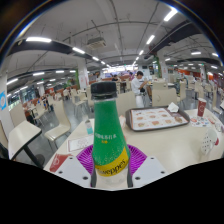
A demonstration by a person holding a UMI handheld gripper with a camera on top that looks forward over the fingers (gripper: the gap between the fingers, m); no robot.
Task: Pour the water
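A green plastic bottle [108,130] with a dark cap and a yellow label band stands upright between my fingers, filling the middle of the gripper view. My gripper [110,172] is shut on it: both purple pads [88,158] press against its lower body at the label. The bottle is lifted above a white table [165,145]. No cup or other vessel shows in view.
A tray [157,119] with a patterned sheet lies on the white table beyond and right of the bottle. A red can [201,107] stands farther right. White chairs [28,135] stand at the left. A person [139,88] in white stands in the far canteen hall.
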